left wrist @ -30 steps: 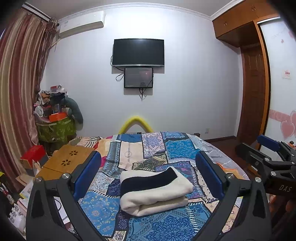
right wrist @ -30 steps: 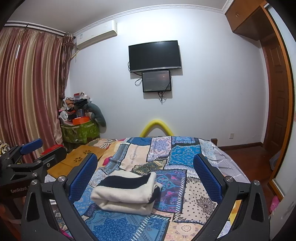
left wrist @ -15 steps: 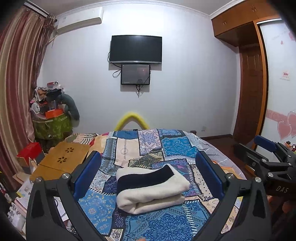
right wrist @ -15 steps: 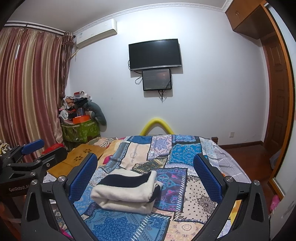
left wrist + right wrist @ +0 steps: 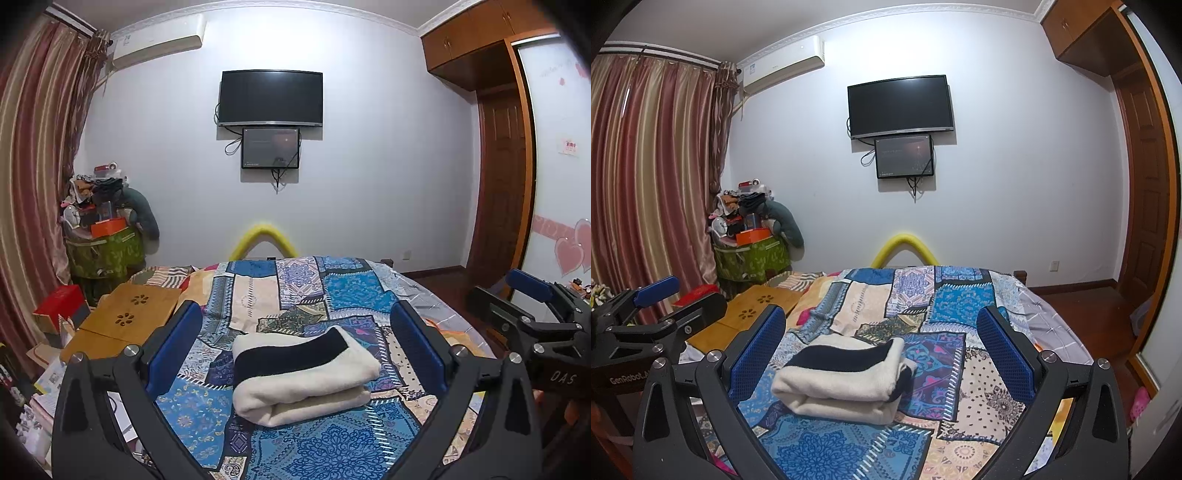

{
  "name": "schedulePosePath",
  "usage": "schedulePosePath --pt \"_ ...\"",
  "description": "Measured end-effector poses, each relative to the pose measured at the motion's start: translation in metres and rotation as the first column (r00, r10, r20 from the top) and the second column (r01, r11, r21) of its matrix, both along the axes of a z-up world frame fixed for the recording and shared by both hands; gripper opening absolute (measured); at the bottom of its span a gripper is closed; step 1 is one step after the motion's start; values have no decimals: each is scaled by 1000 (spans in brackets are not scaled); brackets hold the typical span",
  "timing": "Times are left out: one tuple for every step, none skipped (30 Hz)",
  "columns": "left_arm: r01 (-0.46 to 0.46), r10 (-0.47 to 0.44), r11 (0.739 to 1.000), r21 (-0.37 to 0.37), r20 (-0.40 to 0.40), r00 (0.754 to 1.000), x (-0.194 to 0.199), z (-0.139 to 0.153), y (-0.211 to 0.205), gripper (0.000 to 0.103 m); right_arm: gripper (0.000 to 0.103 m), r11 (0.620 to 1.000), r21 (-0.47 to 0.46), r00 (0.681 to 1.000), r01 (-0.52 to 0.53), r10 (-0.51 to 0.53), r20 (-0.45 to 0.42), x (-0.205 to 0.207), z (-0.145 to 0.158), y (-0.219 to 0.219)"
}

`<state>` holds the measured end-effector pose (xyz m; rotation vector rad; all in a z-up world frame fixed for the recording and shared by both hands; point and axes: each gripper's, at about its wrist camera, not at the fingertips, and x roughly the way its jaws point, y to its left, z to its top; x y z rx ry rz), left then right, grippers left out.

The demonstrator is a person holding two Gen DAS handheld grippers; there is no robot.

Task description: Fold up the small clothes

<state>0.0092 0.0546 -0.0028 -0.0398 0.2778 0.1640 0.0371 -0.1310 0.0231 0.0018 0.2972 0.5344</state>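
My left hand-held gripper (image 5: 295, 347) had a black frame with silver screws and blue ribbed pads (image 5: 173, 347) on its fingers. My right hand-held gripper (image 5: 881, 347) matched it, blue-padded, with "DAS" printed white on its side; the left's side read "GenRobot"

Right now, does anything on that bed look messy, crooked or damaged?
Nothing stands out. The cream and black garment lies in a tidy folded bundle on the patchwork bedspread, and both grippers, left and right, are open and apart from it. The only clutter is the pile in the corner.
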Motion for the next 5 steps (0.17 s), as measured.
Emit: schedulePosePath --pt "0 0 1000 1 0 1000 0 0 0 102 103 1000 0 1000 0 0 -2 1 0 0" --pt "1 -1 1000 -1 1 1000 0 0 0 102 103 1000 0 1000 0 0 -3 1 -1 1" --pt "0 0 1000 -4 2 1000 0 0 0 102 103 1000 0 1000 1 -1 -5 2 -1 2" --pt "0 0 1000 -5 0 1000 1 0 0 102 103 1000 1 1000 1 -1 -6 2 -2 2" --pt "1 -1 1000 -4 -3 1000 1 -1 1 102 103 1000 1 1000 1 -1 -8 2 -2 3"
